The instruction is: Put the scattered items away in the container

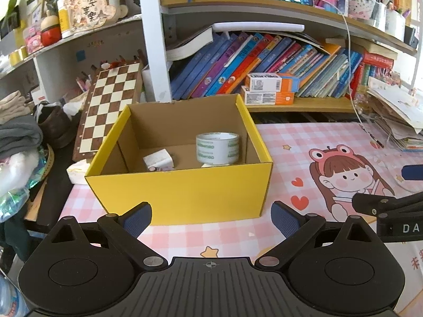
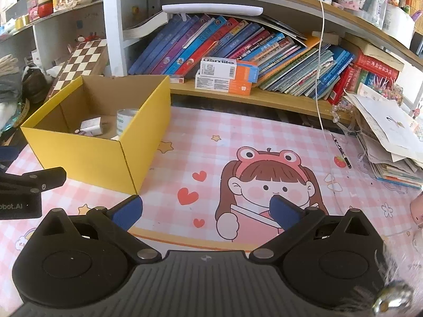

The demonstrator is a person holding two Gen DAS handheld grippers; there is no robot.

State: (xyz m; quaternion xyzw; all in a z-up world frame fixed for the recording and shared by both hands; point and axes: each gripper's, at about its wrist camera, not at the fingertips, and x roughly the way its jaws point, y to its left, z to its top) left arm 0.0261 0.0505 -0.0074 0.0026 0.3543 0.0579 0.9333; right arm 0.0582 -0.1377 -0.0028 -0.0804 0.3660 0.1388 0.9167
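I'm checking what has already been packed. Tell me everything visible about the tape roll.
The tape roll is a wide ring of clear packing tape with green lettering printed around its glossy side. It stands flat on one end, hole facing up, on the floor of the open yellow cardboard box, near the right wall. A small white box lies apart to its left. Neither hand-held gripper touches it.

The black plastic left gripper (image 1: 211,218) has a ribbed base, round side discs, silver pivot screws and blue textured finger pads (image 1: 137,220). The matching black right gripper (image 2: 207,211) looks identical.
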